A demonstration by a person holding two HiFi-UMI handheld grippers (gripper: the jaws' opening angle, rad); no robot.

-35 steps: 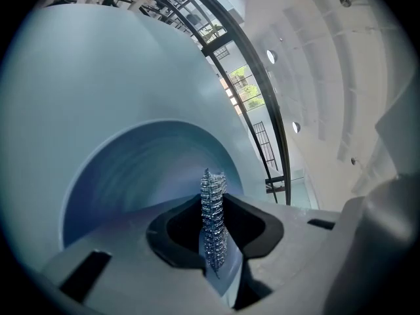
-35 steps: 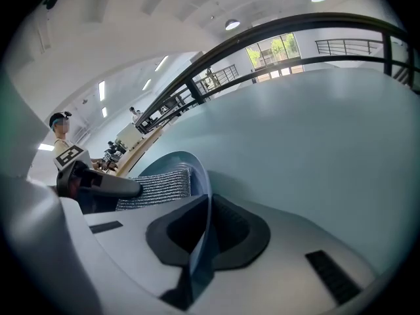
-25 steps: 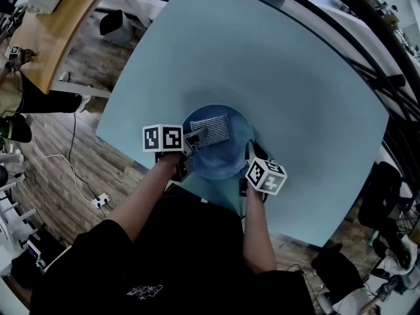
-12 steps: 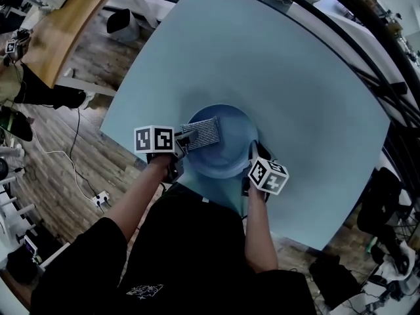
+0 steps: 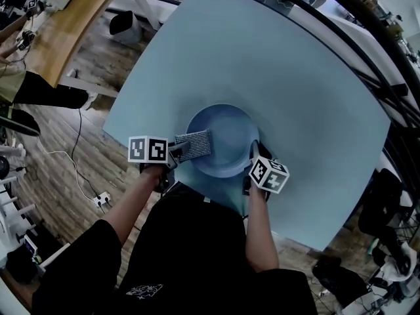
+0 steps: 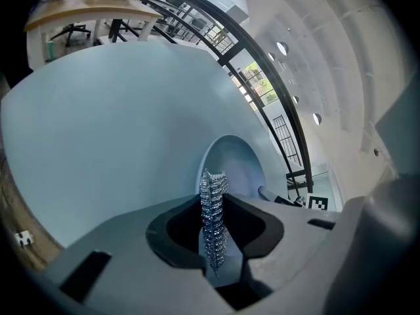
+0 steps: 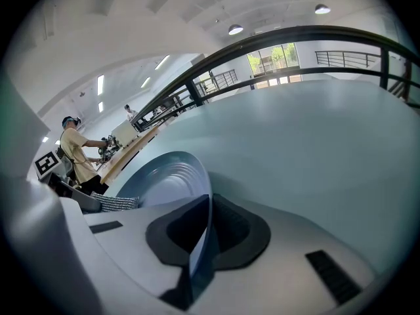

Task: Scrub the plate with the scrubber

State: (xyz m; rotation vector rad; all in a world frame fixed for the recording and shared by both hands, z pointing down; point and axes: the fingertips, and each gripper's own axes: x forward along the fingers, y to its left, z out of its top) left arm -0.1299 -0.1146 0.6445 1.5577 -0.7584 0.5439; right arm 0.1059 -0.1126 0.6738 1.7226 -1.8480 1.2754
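Observation:
A round blue plate (image 5: 226, 133) lies on the pale blue table (image 5: 262, 58), close to its near edge. My right gripper (image 7: 205, 231) is shut on the plate's right rim (image 7: 197, 176) and holds it still; its marker cube (image 5: 266, 174) shows in the head view. My left gripper (image 6: 213, 241) is shut on a flat silvery mesh scrubber (image 6: 212, 215). In the head view the scrubber (image 5: 193, 144) lies over the plate's left rim, and the left gripper (image 5: 172, 151) sits just left of it. The plate (image 6: 235, 166) shows beyond the scrubber in the left gripper view.
A wooden desk (image 5: 62, 25) stands off to the far left over wood flooring, with cables and a socket strip (image 5: 100, 201) on the floor. A black curved railing (image 5: 367, 38) runs past the table's far right. A person (image 7: 79, 153) stands in the background.
My left gripper has drawn the scrubber from the plate's middle leftward and toward me, onto the left rim. The right gripper and the plate have not moved.

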